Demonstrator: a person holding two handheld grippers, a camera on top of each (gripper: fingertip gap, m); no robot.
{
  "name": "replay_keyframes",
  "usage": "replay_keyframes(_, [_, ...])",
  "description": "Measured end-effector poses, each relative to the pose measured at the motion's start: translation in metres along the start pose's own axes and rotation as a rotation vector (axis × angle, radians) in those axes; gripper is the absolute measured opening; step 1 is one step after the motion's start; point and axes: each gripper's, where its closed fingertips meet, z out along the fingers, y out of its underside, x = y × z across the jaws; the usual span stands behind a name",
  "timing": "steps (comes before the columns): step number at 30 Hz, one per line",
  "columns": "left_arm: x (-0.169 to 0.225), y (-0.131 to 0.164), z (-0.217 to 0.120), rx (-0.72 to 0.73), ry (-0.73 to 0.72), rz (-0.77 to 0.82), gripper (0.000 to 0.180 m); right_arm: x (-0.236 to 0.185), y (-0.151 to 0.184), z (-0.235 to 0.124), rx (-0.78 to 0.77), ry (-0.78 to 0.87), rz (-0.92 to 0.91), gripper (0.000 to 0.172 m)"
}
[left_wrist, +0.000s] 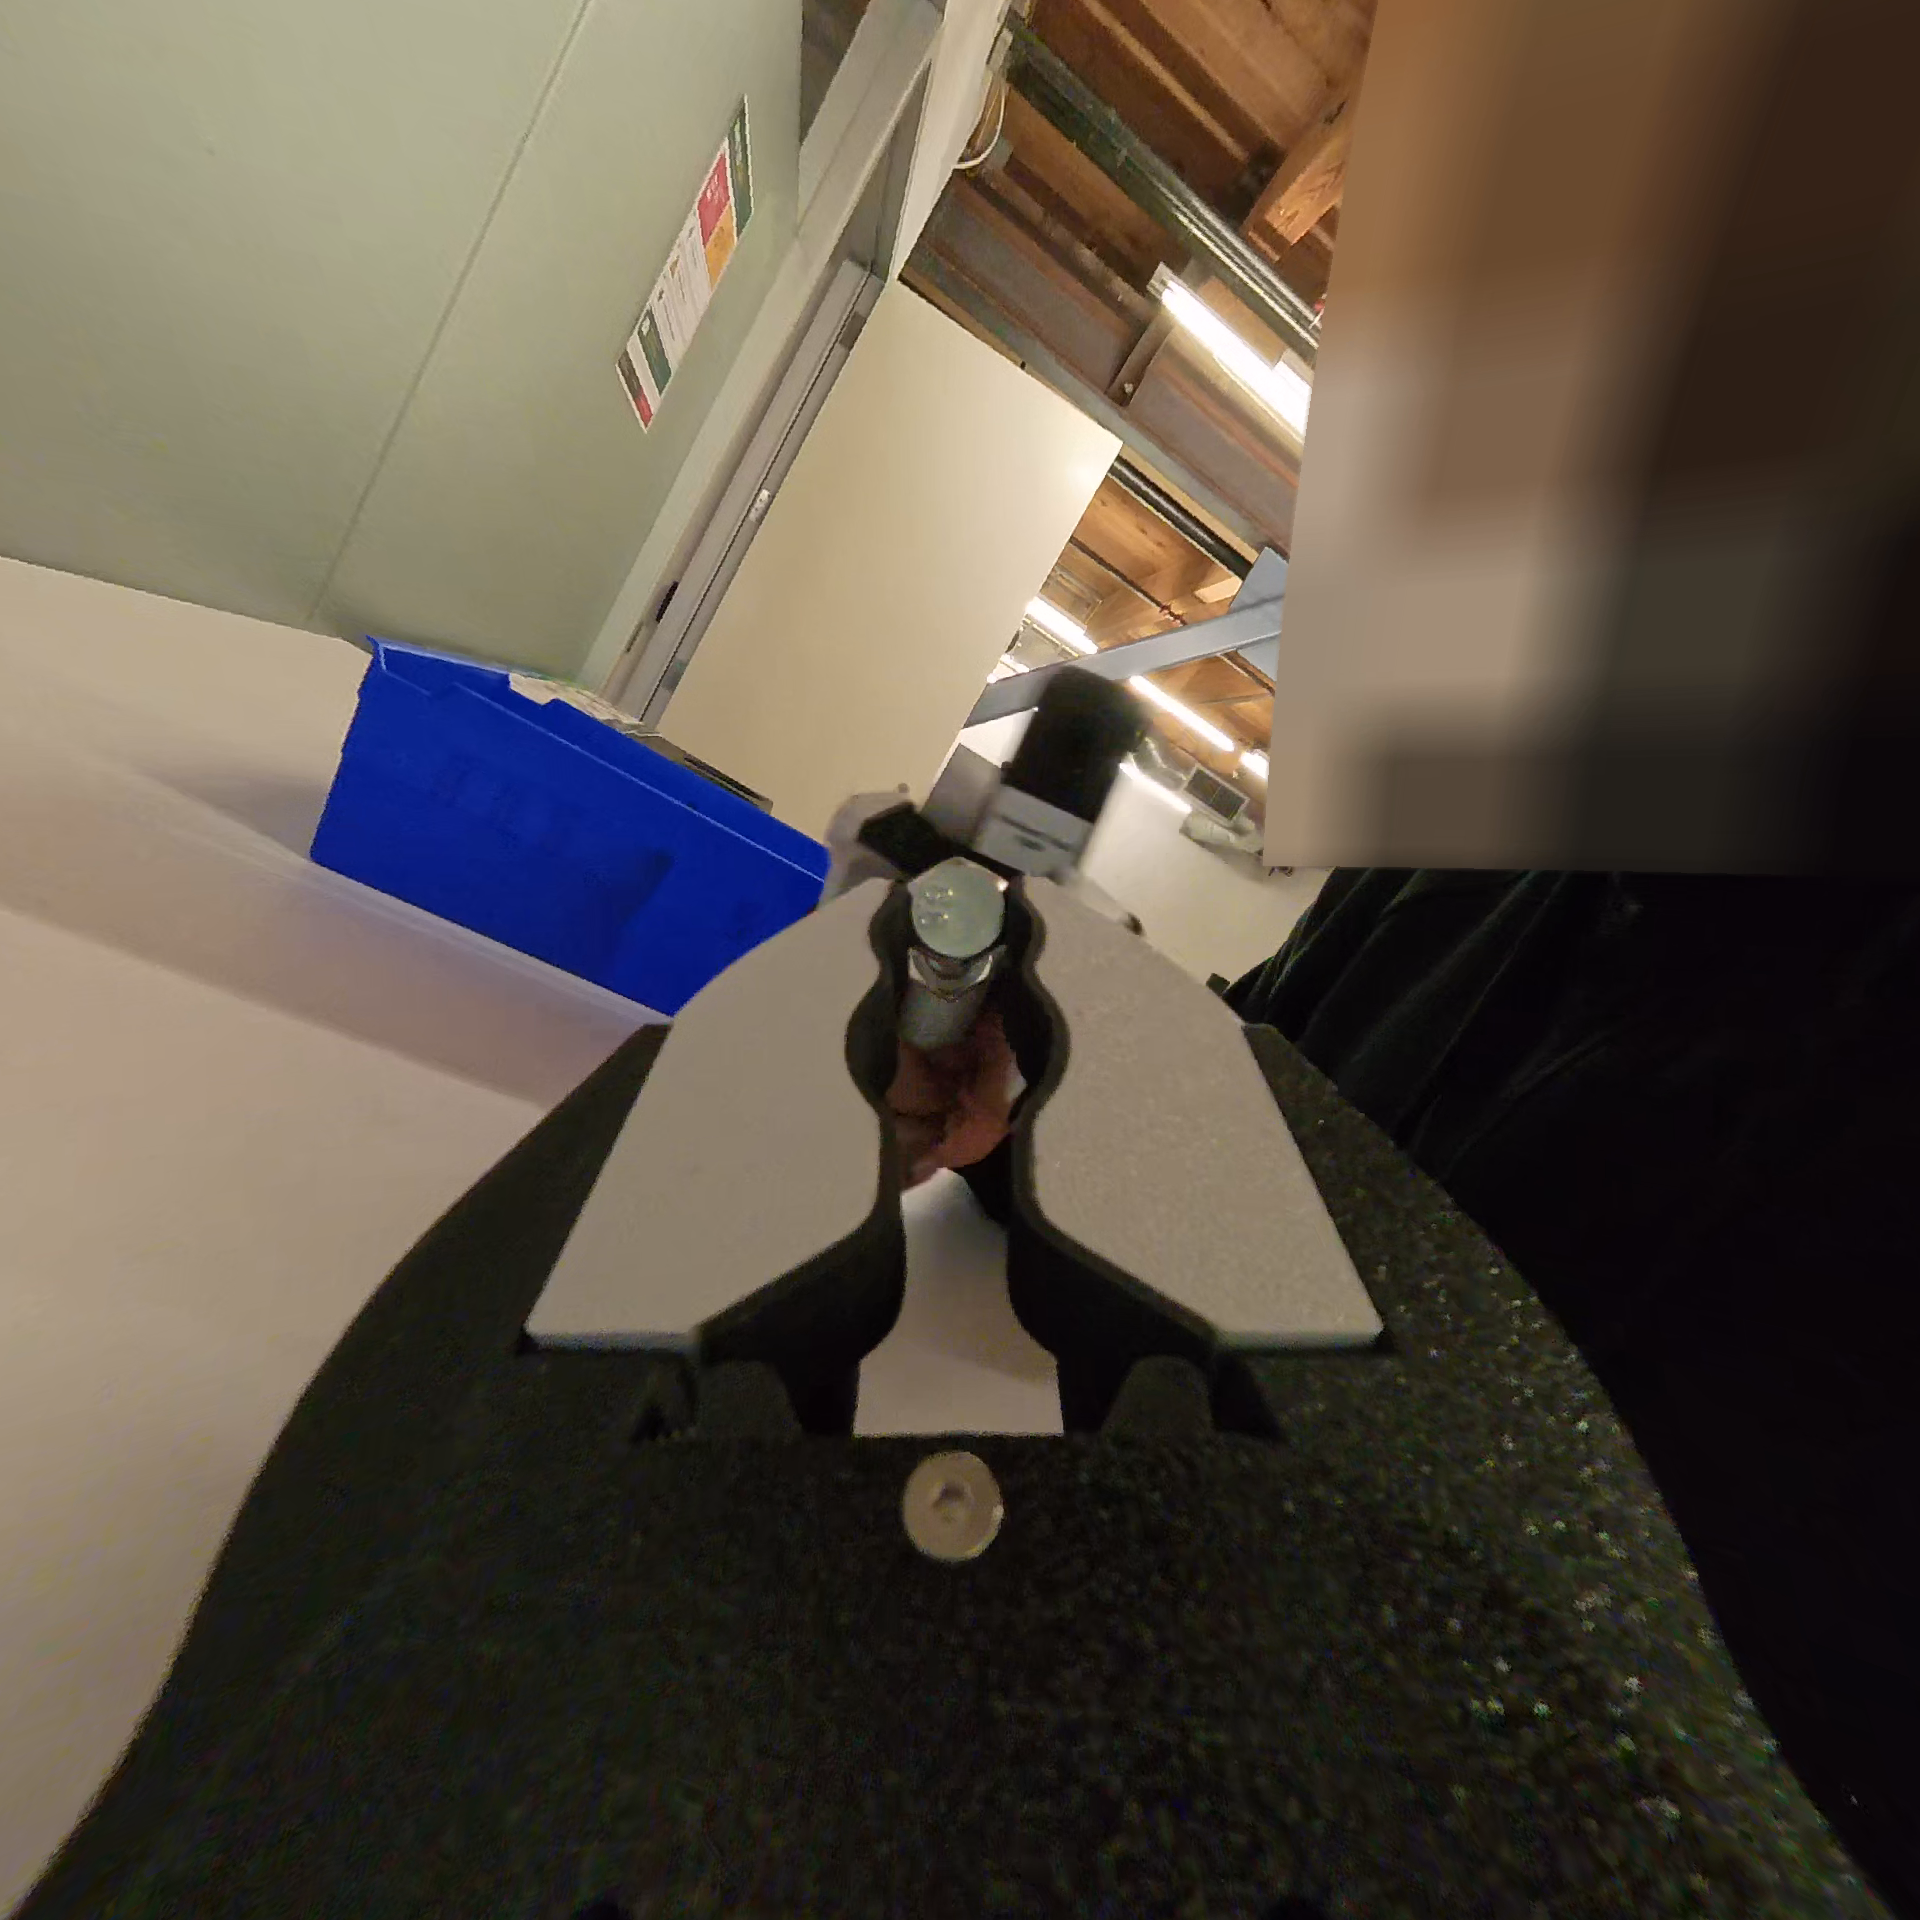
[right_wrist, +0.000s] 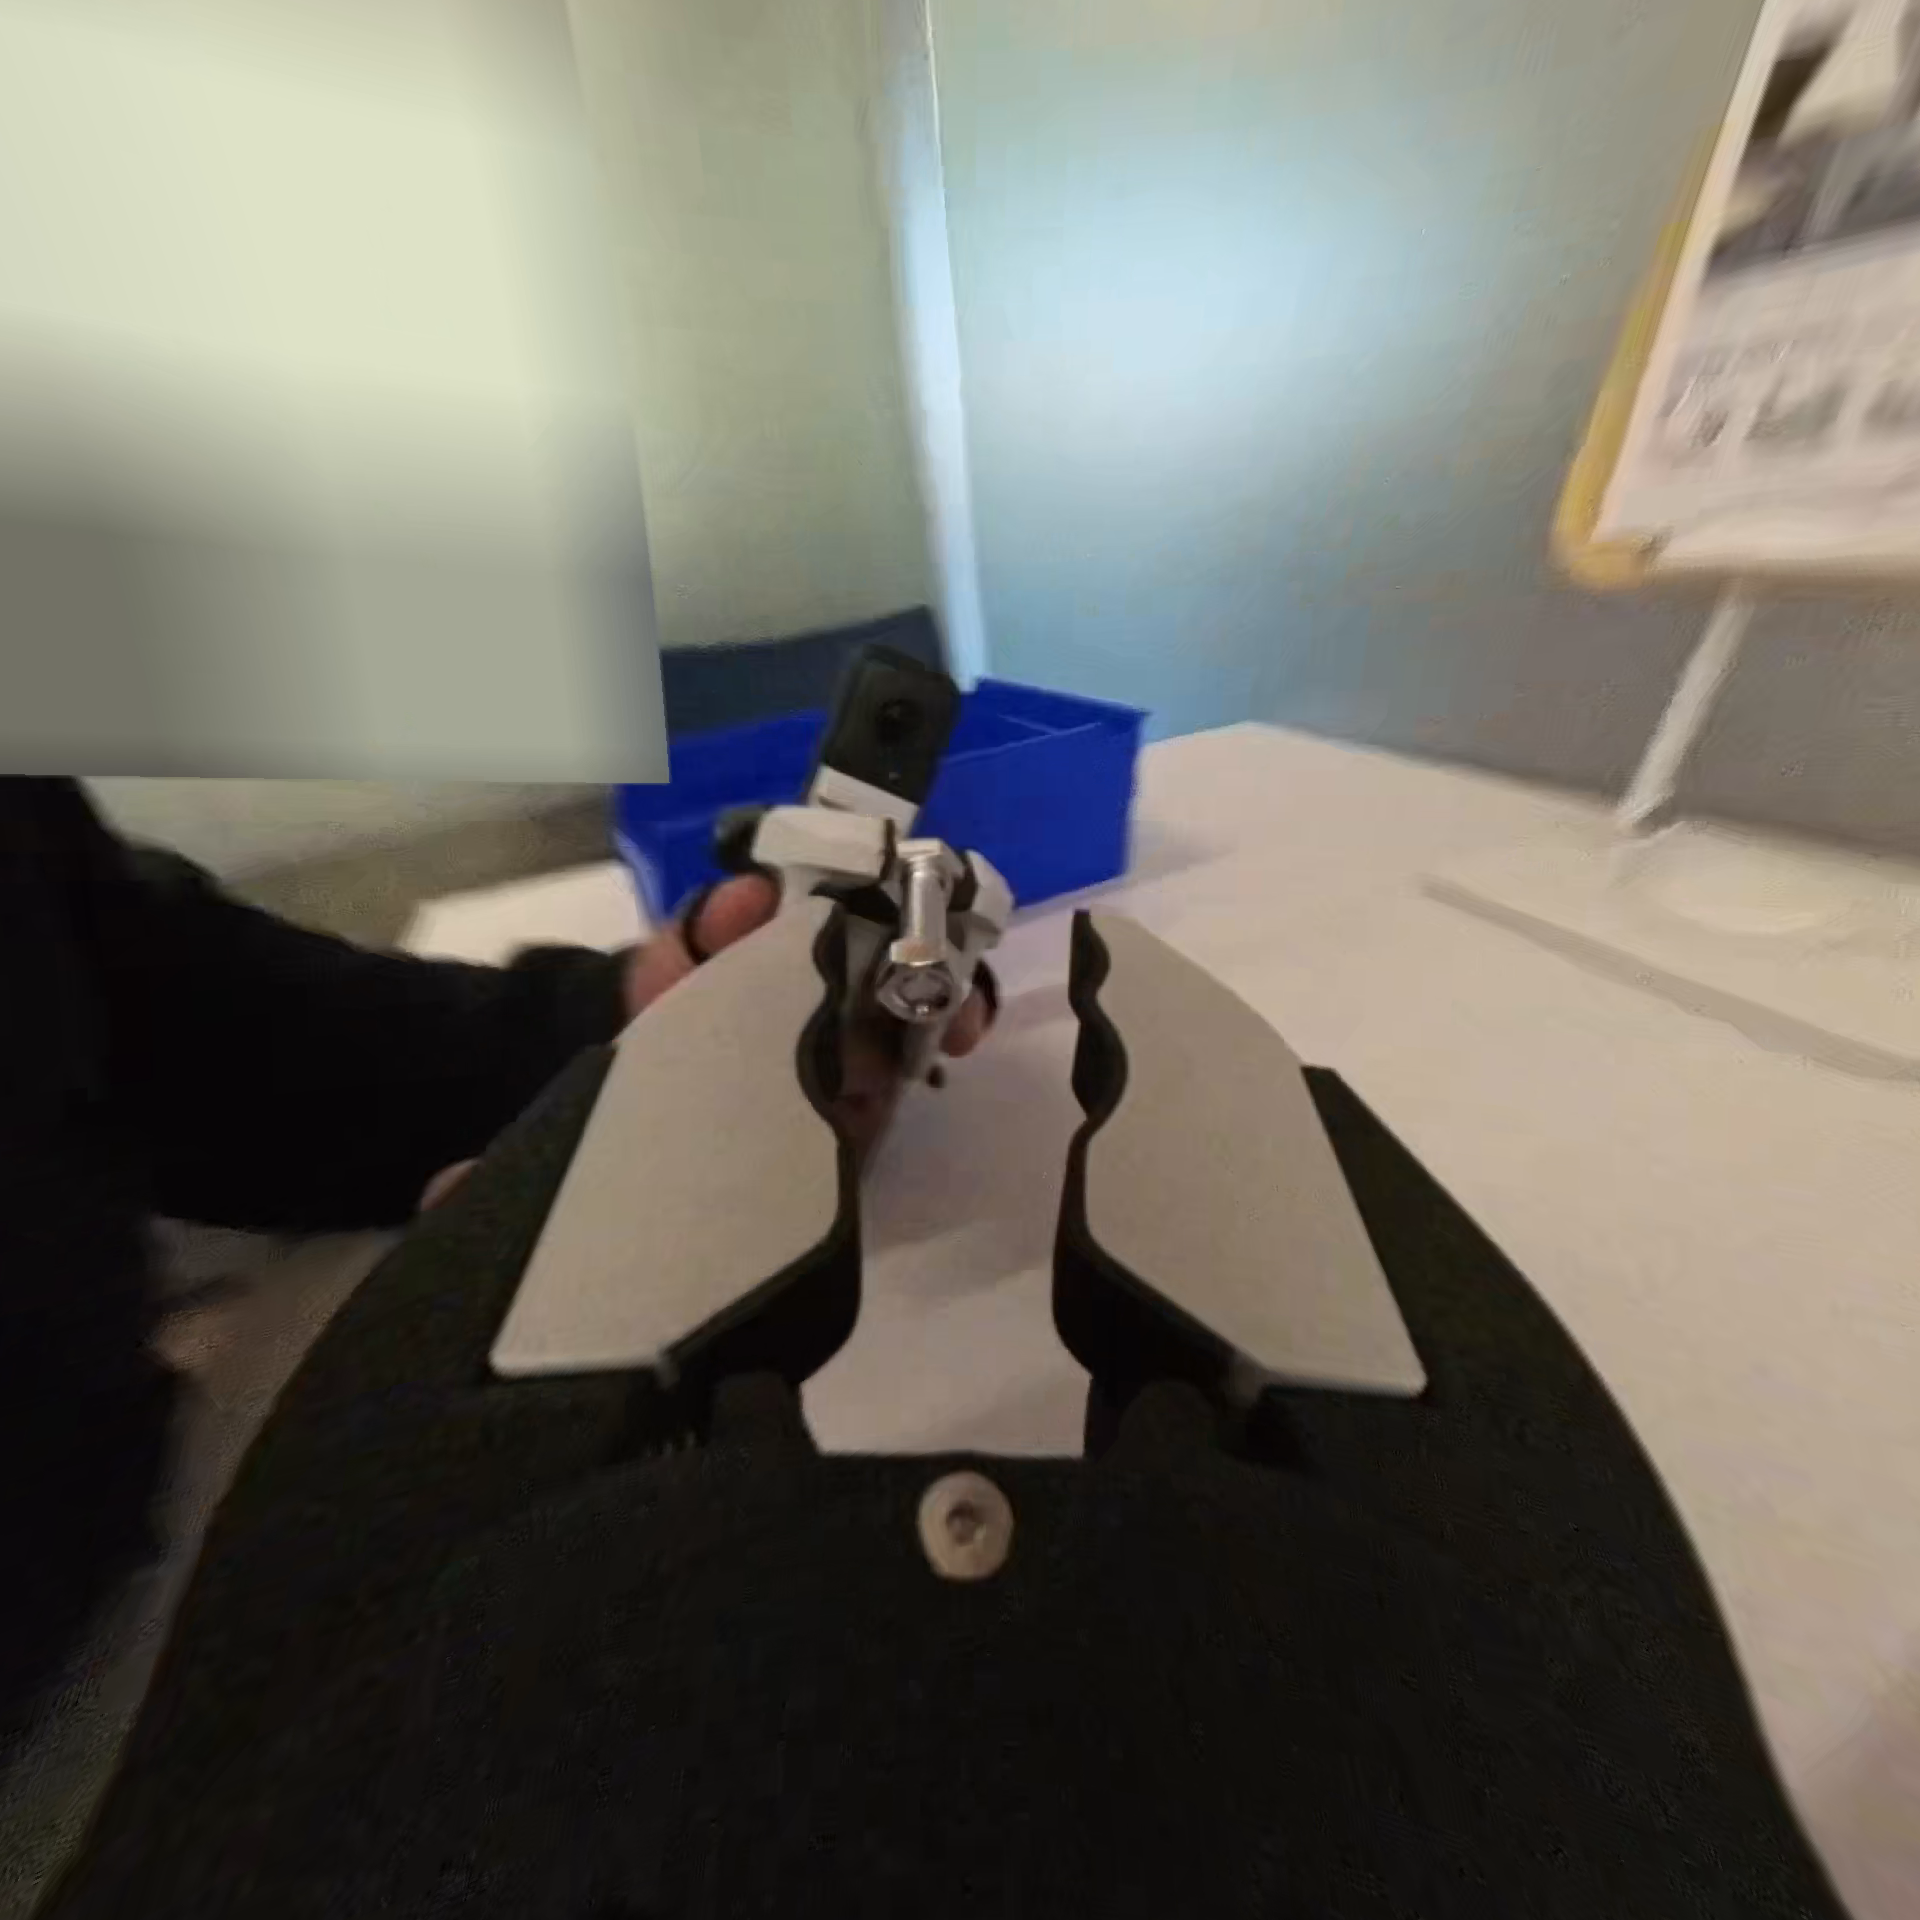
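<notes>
- While the left gripper (left_wrist: 956, 935) has its jaws clamped on a silver hex-head bolt (left_wrist: 954, 961), the pads press the bolt from both sides near its head, and it is lifted above the white worktop (left_wrist: 208, 1143).
- Seen from the right wrist, the right gripper (right_wrist: 961, 987) has its jaws apart, with nothing pressed between them. A nut (right_wrist: 914, 982) sits on the near end of the bolt, just beside the left finger (right_wrist: 727, 1091) of this gripper; whether that finger touches it I cannot tell.
- Risk, as a judgement: the clamp holds a smooth round metal shank, so any sideways push from the open right gripper could turn or slide the bolt in the pads, or tip it off line.
- Risk: the nut looks seated only at the bolt's end. If it is loose, a knock or a tilt could let it drop to the worktop and roll.
- Risk: the two grippers are very near each other, so their fingers could collide, and motion blur suggests one is moving.
- Pointing: the bolt's long axis runs roughly between the two grippers. Its head end lies in the left gripper, and the nut end points toward the right gripper.
- A blue bin (right_wrist: 1039, 790) stands on the far part of the worktop, well apart from the bolt.
</notes>
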Motion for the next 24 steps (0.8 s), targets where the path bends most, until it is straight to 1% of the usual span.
replay_keyframes(1, [0.001,0.000,0.000,-0.002,0.003,0.005,0.017,0.004,0.001,-0.001,0.010,-0.049,0.172,0.040])
replay_keyframes(2, [0.002,0.001,0.001,-0.007,0.008,0.012,0.017,0.006,0.003,-0.001,0.014,-0.091,0.307,0.039])
replay_keyframes(3, [0.003,0.002,0.001,-0.014,0.013,0.018,0.017,0.006,0.007,-0.001,0.006,-0.134,0.400,0.036])
replay_keyframes(5, [0.004,0.006,0.003,-0.035,0.014,0.029,0.017,-0.004,0.018,0.002,-0.065,-0.212,0.490,0.026])
replay_keyframes(7, [0.004,0.007,0.004,-0.042,0.009,0.039,0.017,-0.017,0.033,0.005,-0.169,-0.264,0.516,0.022])
replay_keyframes(8, [0.004,0.007,0.004,-0.039,0.008,0.041,0.017,-0.020,0.038,0.006,-0.196,-0.270,0.505,0.018])
replay_keyframes(10, [0.004,0.005,0.003,-0.030,0.009,0.038,0.017,-0.019,0.040,0.007,-0.189,-0.236,0.429,0.000])
replay_keyframes(14, [0.001,0.002,0.001,-0.017,-0.007,0.025,0.017,-0.003,0.039,0.007,-0.176,-0.077,0.139,0.000])
replay_keyframes(16, [0.000,0.001,0.000,-0.011,-0.005,0.020,0.017,0.003,0.043,0.006,-0.204,-0.016,0.023,0.000])
replay_keyframes(17, [0.001,0.001,0.001,-0.009,-0.002,0.017,0.017,0.005,0.047,0.006,-0.231,-0.001,-0.006,0.001])
replay_keyframes(19, [0.001,0.001,0.001,-0.007,0.001,0.017,0.017,0.004,0.053,0.006,-0.266,-0.018,0.033,0.025])
replay_keyframes(22, [0.001,0.001,0.001,-0.006,0.001,0.024,0.017,-0.004,0.051,0.006,-0.250,-0.128,0.266,0.039])
replay_keyframes(24, [0.002,0.001,0.001,-0.010,-0.002,0.031,0.017,-0.006,0.040,0.004,-0.182,-0.207,0.448,0.041])
